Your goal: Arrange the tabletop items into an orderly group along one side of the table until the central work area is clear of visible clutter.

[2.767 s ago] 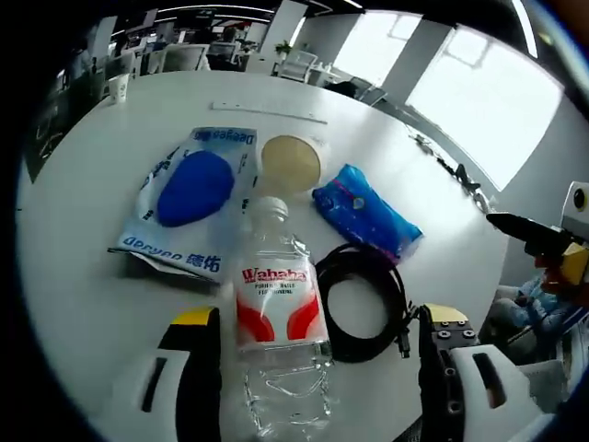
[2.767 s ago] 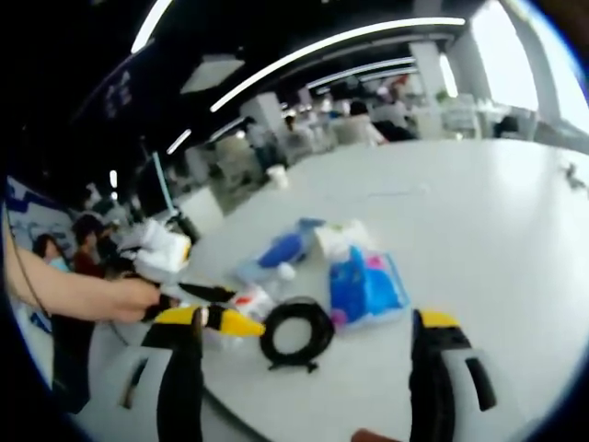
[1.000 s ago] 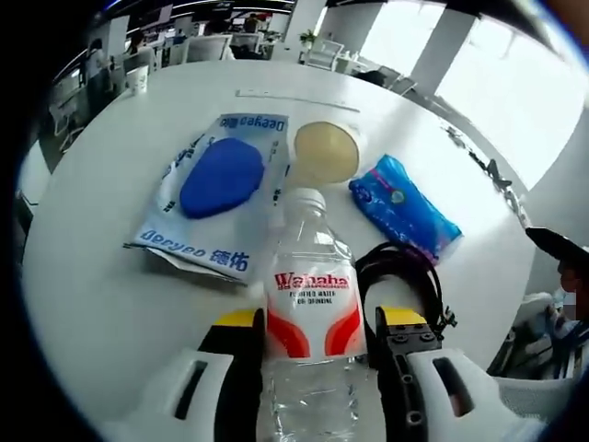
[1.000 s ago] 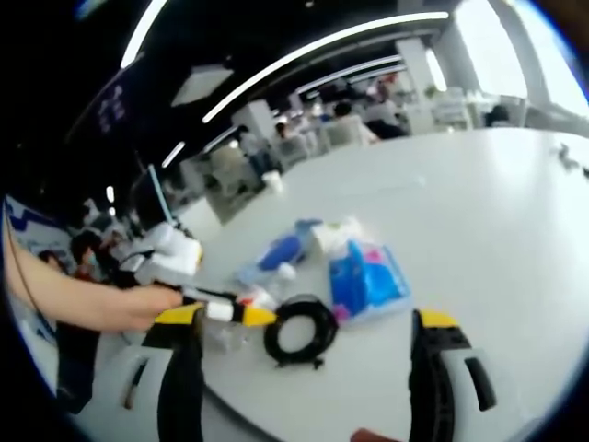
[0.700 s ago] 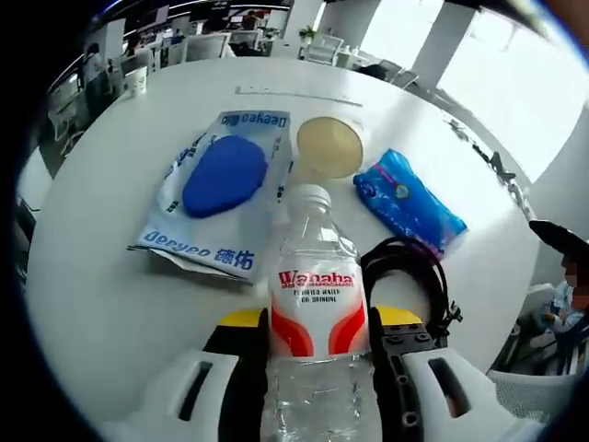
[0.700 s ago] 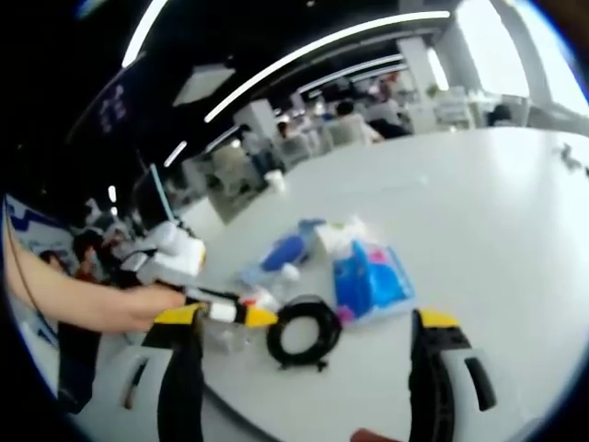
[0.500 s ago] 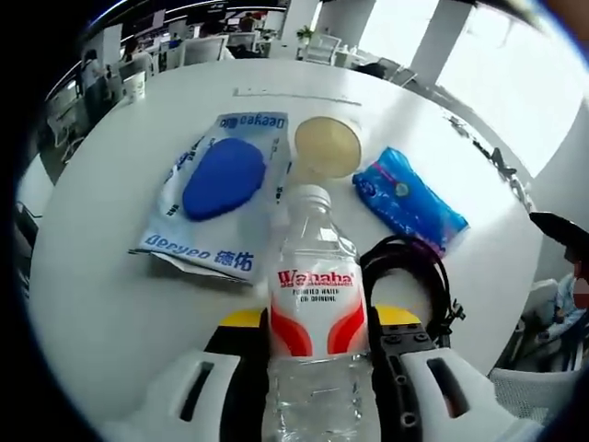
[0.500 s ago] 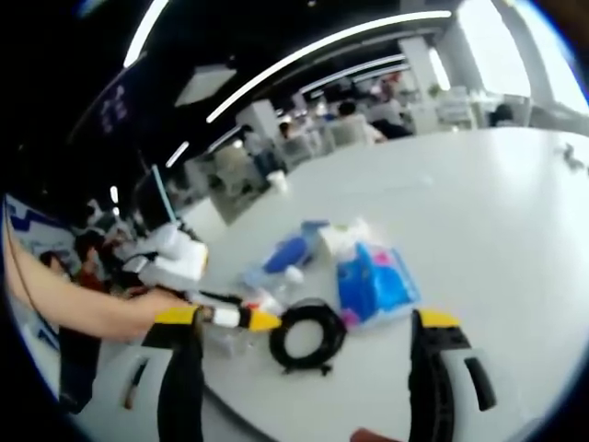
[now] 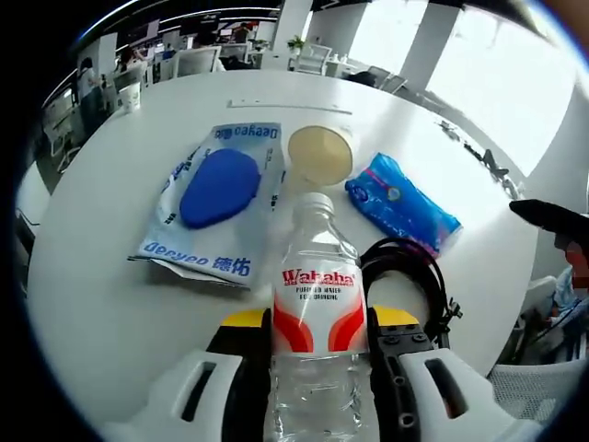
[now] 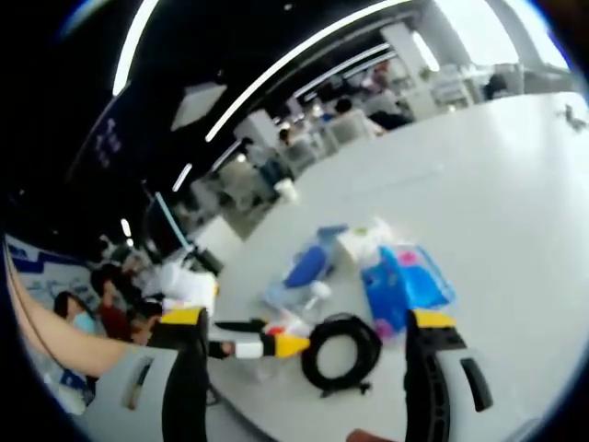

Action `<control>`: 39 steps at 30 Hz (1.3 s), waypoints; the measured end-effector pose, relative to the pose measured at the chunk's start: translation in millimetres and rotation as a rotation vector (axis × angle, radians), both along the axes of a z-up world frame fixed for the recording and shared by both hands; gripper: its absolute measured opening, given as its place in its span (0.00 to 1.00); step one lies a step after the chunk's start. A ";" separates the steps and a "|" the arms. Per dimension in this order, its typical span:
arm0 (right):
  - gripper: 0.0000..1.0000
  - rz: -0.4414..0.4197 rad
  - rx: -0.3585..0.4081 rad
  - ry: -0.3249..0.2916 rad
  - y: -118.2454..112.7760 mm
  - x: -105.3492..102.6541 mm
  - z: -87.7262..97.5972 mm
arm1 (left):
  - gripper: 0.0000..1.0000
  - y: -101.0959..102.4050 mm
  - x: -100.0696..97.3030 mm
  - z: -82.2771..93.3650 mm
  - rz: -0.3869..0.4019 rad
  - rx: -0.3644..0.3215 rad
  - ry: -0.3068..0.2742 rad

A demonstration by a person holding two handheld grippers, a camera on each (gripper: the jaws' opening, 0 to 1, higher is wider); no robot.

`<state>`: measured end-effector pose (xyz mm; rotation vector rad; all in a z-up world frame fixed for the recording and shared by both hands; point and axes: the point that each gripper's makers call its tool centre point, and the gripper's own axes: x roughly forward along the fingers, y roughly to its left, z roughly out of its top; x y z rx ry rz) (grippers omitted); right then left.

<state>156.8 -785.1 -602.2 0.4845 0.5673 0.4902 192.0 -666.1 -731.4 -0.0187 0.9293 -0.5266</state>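
The left gripper (image 9: 319, 333) was clamped on one bottle (image 9: 317, 322), long axis along the jaws, cap pointed away, base cut off. On the desk (image 9: 92, 276) beyond were seen one pouch (image 9: 213, 203), one cup (image 9: 318, 155), one blue pack (image 9: 401, 203), one cable coil (image 9: 405, 276). The right gripper (image 10: 304, 345) was held spread, empty.

bare table (image 9: 101, 304) left, black cable (image 9: 409, 276) crowding right

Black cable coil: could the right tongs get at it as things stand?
Probably yes. The right tongs stand open above the table, and the black cable coil lies flat just ahead of them with bare table on its near side. The left tongs, shut on the water bottle, sit alongside.
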 end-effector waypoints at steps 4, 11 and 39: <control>0.86 0.001 -0.008 0.004 9.6 18.1 0.9 | 0.40 0.0 0.1 0.1 0.001 0.001 -0.005; 0.84 -0.018 0.037 0.042 27.1 37.1 1.2 | 0.40 0.1 0.1 0.3 0.004 0.002 -0.019; 0.82 -0.035 0.107 0.177 66.5 75.9 -23.8 | 0.41 -0.4 1.2 1.2 0.007 0.009 -0.064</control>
